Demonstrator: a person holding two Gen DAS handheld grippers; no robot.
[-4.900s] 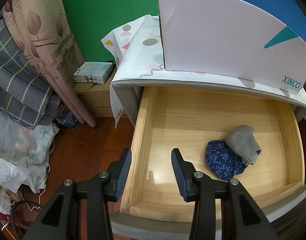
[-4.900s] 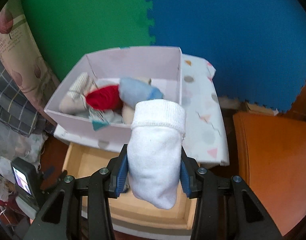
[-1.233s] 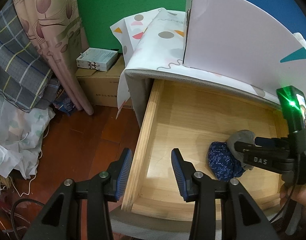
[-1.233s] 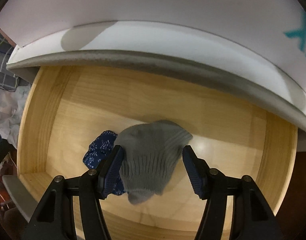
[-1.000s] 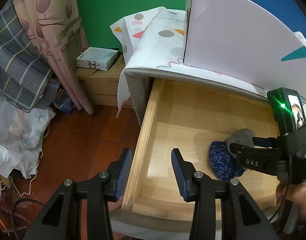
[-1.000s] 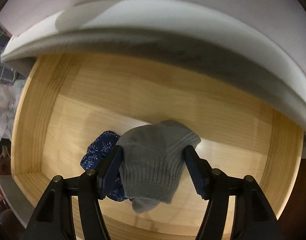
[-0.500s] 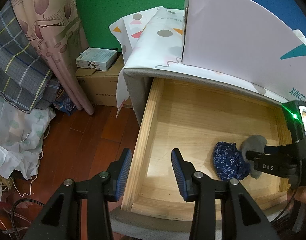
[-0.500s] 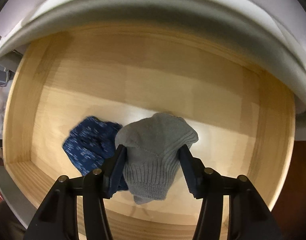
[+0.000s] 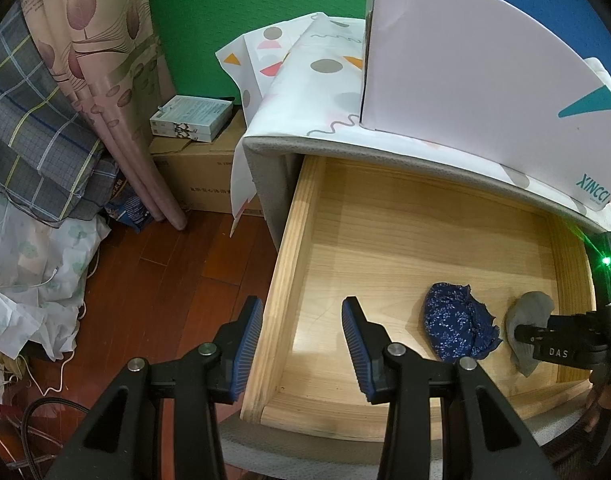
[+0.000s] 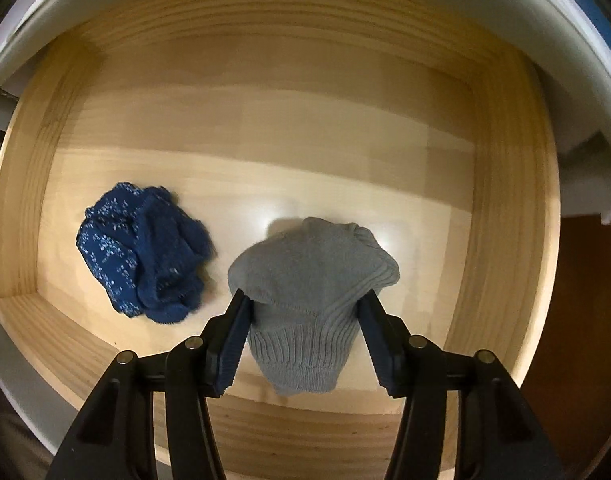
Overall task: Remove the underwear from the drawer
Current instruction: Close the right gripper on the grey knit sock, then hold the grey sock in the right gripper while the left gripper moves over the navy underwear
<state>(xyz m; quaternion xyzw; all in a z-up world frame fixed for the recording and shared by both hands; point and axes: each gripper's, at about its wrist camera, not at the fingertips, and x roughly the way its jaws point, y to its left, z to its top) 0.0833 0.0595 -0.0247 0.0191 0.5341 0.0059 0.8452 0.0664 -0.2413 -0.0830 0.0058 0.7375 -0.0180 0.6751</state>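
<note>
The right gripper [image 10: 304, 334] points down into the open drawer [image 10: 265, 92], and its two pads press from both sides on a grey sock [image 10: 311, 280]. Its jaws have just been closing and then eased a little wider, with the sock between them the whole time. The sock's long axis runs along the fingers, the ribbed cuff nearest the camera and the rounded end hanging toward the drawer floor; it looks lifted off the wood, though I cannot be sure of this.

The blue underwear [image 10: 145, 256] lies crumpled on the drawer floor to the left of this gripper, near but apart from the sock. It has no clear long axis, only a rounded heap. I judge the right hand is much nearer to it than the left, but it is already occupied by the sock.

The left gripper [image 9: 301, 338] holds nothing; its jaws stand apart, one finger on each side of the drawer's left wall. From it, the underwear [image 9: 459, 328] lies ahead and to the right.

Only a part of the person's right hand shows, at the frame edge. The folded shape of the underwear is hard to make out.
</note>
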